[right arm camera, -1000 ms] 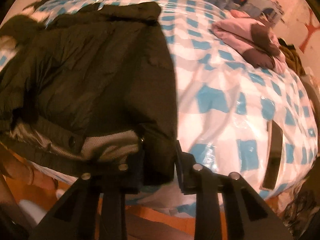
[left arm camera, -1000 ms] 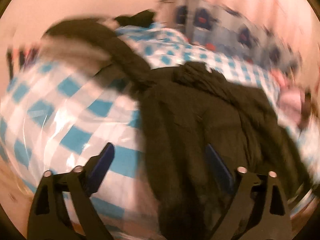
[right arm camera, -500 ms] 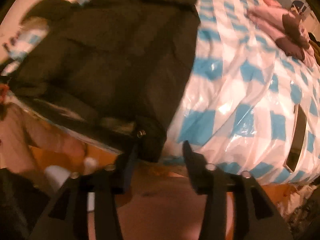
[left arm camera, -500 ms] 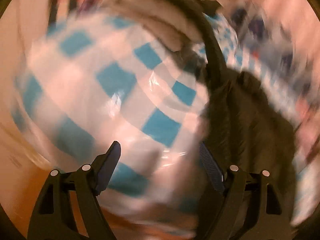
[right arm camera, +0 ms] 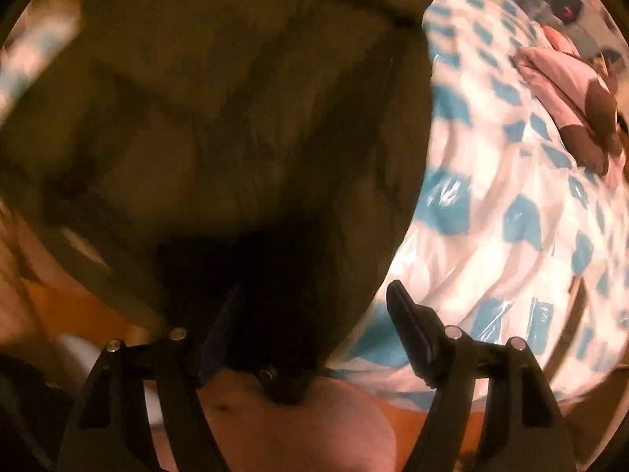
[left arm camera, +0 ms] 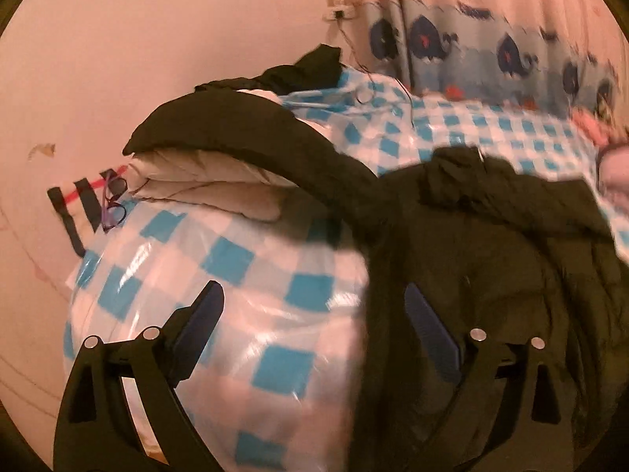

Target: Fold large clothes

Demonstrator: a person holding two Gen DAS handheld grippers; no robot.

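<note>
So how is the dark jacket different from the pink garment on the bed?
The dark jacket is near-black; the pink garment is pale pink with brown patches. The jacket looks much larger and lies spread out with its hem over the bed's near edge; the pink garment sits as a small bundle further back. The jacket lies just ahead of the right gripper; the pink garment lies well off. Both rest on the checked cover.

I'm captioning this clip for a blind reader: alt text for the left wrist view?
A dark jacket lies spread on a blue-and-white checked cover, its hood showing pale lining. The open left gripper hovers over its edge, gripping nothing.
</note>
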